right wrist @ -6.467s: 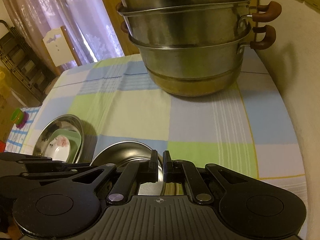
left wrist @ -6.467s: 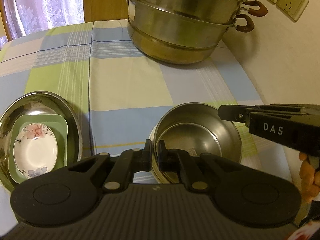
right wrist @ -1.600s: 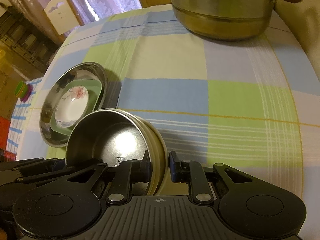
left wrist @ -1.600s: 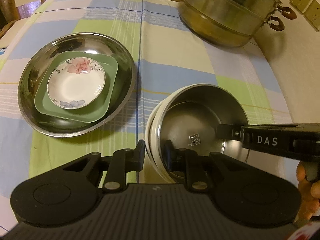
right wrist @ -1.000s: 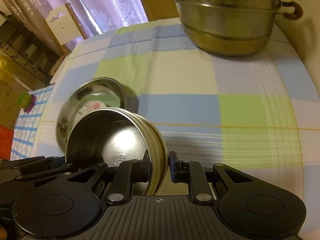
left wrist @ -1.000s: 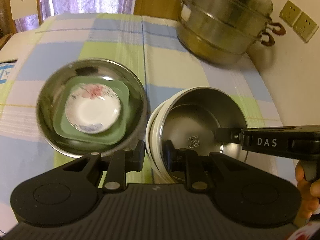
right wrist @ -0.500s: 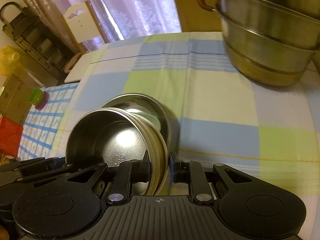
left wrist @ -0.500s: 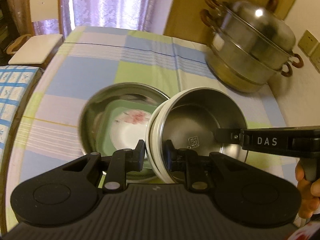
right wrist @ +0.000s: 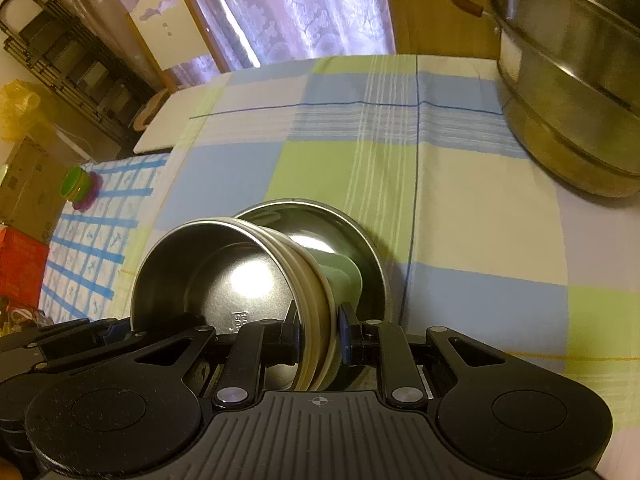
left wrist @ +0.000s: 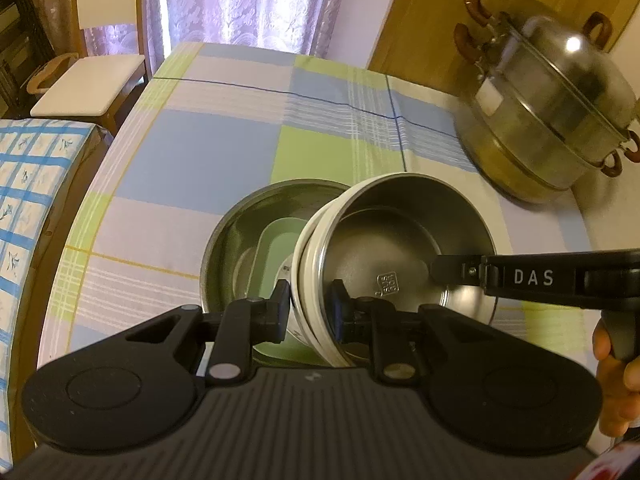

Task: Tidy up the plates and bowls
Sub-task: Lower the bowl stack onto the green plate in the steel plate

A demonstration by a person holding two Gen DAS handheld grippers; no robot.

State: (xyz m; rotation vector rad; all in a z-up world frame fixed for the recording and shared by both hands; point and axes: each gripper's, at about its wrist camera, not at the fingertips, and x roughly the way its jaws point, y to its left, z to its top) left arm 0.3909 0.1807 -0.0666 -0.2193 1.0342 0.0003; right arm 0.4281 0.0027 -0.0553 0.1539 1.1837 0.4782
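We carry the steel bowl (left wrist: 404, 248), both tools (left wrist: 308, 306) (right wrist: 318, 336) pinching its rim, above the steel basin (left wrist: 240, 240); next, lower it in.

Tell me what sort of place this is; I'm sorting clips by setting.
Probably a home dining room: a checked tablecloth covers the table, a stacked steel steamer pot stands by the wall, and a wooden chair sits before lace curtains.

The bowl (left wrist: 404, 248) is brushed steel inside a glossy white shell. The basin (left wrist: 244, 236) at its 9 o'clock is polished metal, holding a matt green dish (left wrist: 276, 252). The tablecloth (left wrist: 224, 148) is woven cloth. The steamer (left wrist: 556, 92) is shiny steel.
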